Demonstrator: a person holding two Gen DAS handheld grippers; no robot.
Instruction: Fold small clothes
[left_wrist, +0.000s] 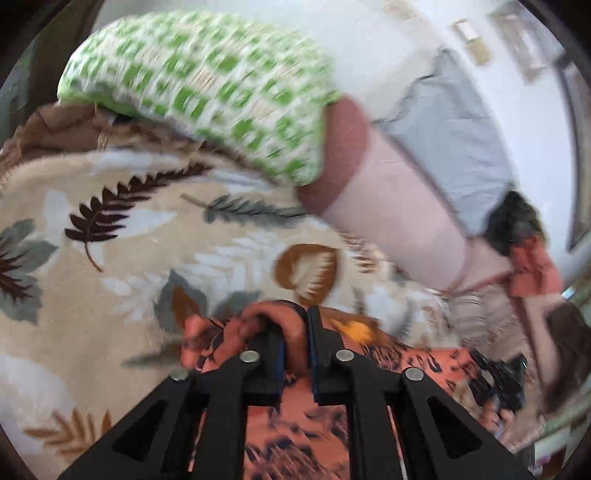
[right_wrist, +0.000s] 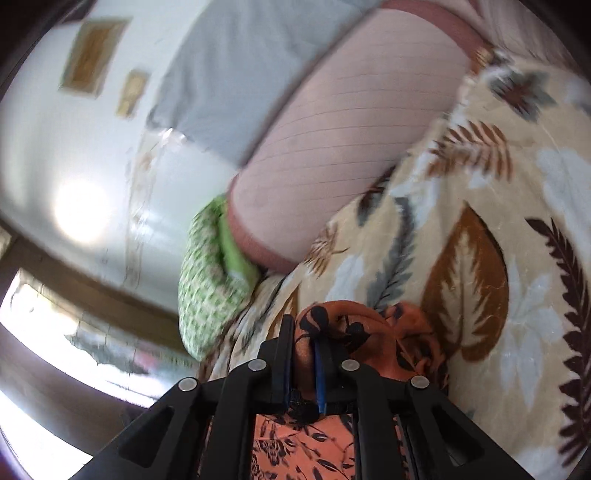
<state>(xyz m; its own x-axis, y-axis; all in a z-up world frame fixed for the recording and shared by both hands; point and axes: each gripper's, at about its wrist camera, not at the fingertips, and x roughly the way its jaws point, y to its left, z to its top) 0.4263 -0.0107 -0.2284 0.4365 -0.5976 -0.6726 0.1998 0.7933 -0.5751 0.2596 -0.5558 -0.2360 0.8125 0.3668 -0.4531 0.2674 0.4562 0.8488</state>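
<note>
An orange garment with a dark floral print hangs over a bed covered by a beige leaf-patterned blanket. My left gripper is shut on a bunched fold of this orange cloth, which bulges between the black fingers. In the right wrist view my right gripper is shut on another bunch of the same orange garment, with cloth draped below the jaws. The right gripper's black body shows at the lower right of the left wrist view, blurred.
A green-and-white checked pillow and a pink bolster with a reddish end band lie at the head of the bed, with a grey pillow behind. A white wall with framed pictures stands behind. The views are motion-blurred.
</note>
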